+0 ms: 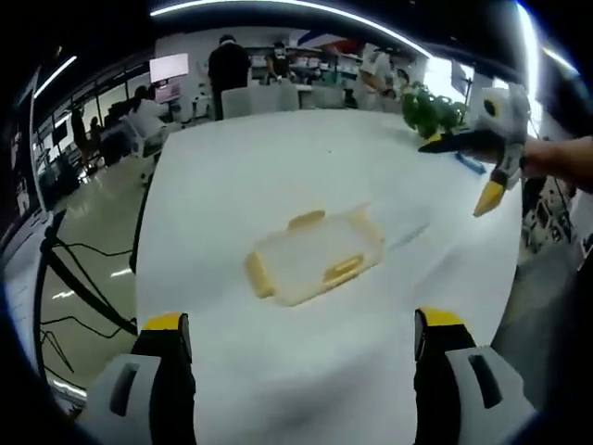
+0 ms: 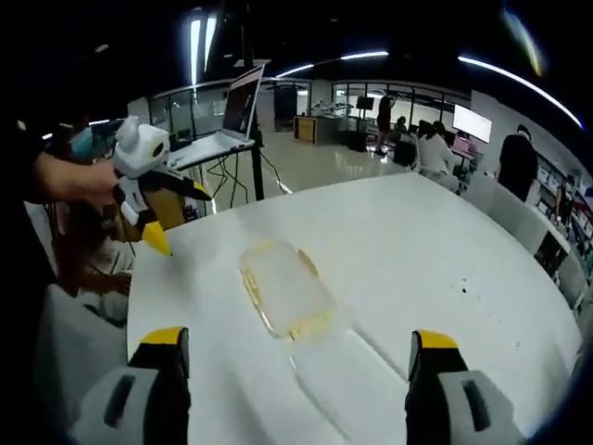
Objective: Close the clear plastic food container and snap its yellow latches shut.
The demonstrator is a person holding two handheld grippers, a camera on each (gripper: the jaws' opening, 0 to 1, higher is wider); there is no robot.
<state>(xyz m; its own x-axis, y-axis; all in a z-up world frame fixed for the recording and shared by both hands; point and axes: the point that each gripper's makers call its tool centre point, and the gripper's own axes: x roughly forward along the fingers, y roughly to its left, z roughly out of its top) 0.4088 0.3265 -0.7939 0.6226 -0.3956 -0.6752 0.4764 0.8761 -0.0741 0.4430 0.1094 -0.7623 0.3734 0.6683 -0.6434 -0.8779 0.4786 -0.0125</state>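
I saw the clear container (image 1: 313, 257) lying on the white table (image 1: 232, 176), ahead of my left gripper (image 1: 301, 348) and centred between its wide-spread, empty jaws. Its yellow latches (image 1: 343, 270) faced me. From my right gripper (image 2: 295, 357), likewise spread wide and empty, the container (image 2: 284, 289) sat just beyond the fingertips (image 2: 165, 337).

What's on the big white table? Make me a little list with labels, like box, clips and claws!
box: clear plastic food box lying on the table, lid on
clips: yellow clips on its sides; too blurry to tell if snapped
table: white
left claw: open, above the table, holding nothing
right claw: open, above the table, holding nothing
background: laptop, green plant
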